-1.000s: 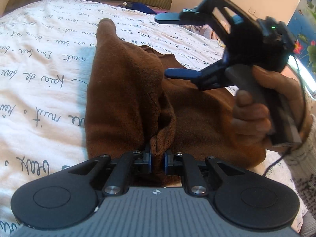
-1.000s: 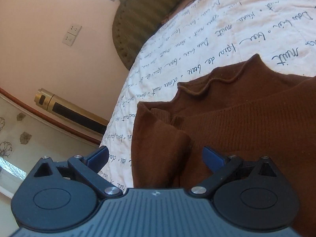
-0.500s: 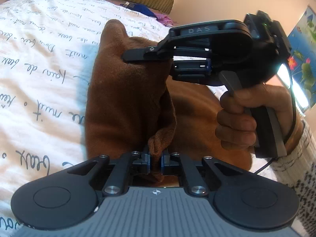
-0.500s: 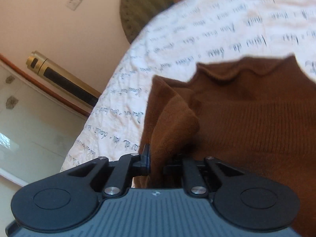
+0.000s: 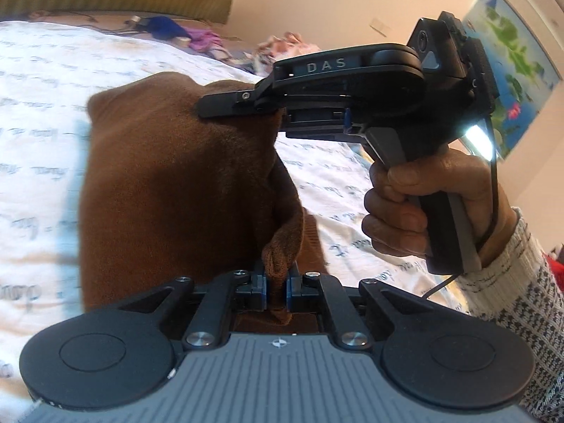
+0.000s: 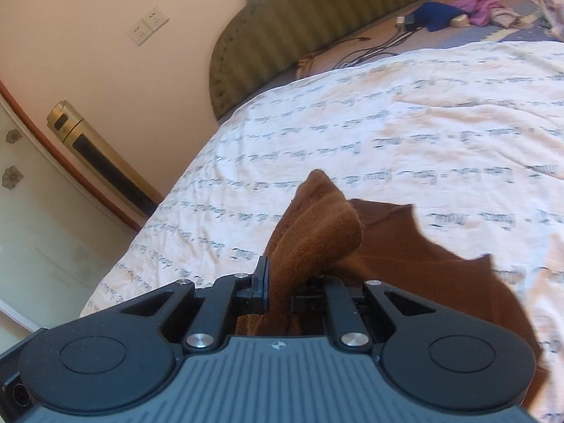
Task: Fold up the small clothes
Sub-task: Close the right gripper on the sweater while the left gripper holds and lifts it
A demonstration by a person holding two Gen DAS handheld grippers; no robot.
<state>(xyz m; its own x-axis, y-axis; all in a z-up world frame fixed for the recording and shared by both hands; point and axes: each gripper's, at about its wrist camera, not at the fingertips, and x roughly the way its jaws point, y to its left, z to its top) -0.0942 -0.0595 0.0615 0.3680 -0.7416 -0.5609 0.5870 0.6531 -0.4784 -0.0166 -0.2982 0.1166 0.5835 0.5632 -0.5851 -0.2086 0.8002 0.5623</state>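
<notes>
Both tools, left (image 5: pixel 276 290) and right (image 6: pixel 278 294), have lifted the pinched brown garment (image 5: pixel 176 183)

Two grippers, the left gripper (image 5: pixel 276 290) and the right gripper (image 6: pixel 280 292), one brown knitted garment (image 5: pixel 169 183), one white bedspread (image 6: pixel 405 134) printed with script, one green headboard (image 6: pixel 289 31), one double wall socket (image 6: pixel 149 24), one gold tower appliance (image 6: pixel 98 162), and perhaps three loose clothes (blurred) by the blue cloth (image 6: pixel 437 14).
</notes>
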